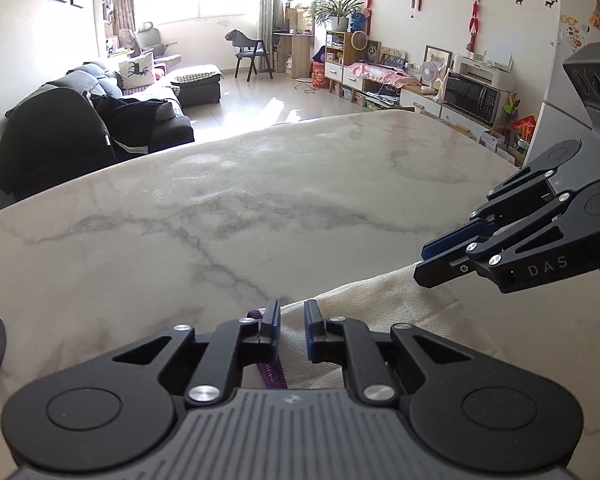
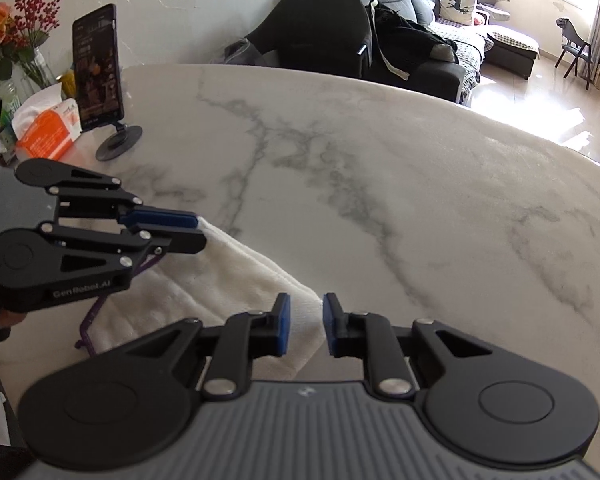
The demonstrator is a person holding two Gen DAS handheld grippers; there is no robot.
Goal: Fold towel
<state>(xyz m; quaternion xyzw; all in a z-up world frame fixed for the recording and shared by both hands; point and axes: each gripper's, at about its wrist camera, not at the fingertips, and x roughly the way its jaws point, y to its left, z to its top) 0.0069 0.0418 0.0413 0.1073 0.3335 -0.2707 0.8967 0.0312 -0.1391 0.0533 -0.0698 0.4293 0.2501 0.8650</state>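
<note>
The jaws of the left gripper are pinching an edge of the towel. The cloth is filling the narrow gap between the blue pads. In the right wrist view the same edge is sticking out just past those fingertips and hanging clear of the counter.

The jaws of the right gripper are standing a little apart, with a corner of the towel lying between them against the left pad. I cannot tell whether they are actually squeezing it. From the left wrist view they are looking almost closed, with the towel corner reaching up to their tips.

The towel is cream-white and is lying bunched along the near edge of the marble counter. One raised fold is running from one gripper to the other. A purple trim is showing along its side, passing under the left gripper.

The two grippers are sitting near each other, both pointing out across the counter towards its far edge.

At the far left corner of the counter a phone on a stand is standing upright. Just beside it an orange tissue pack is lying, and a vase of flowers is standing behind that. The middle of the counter is showing only its grey veining.
</note>
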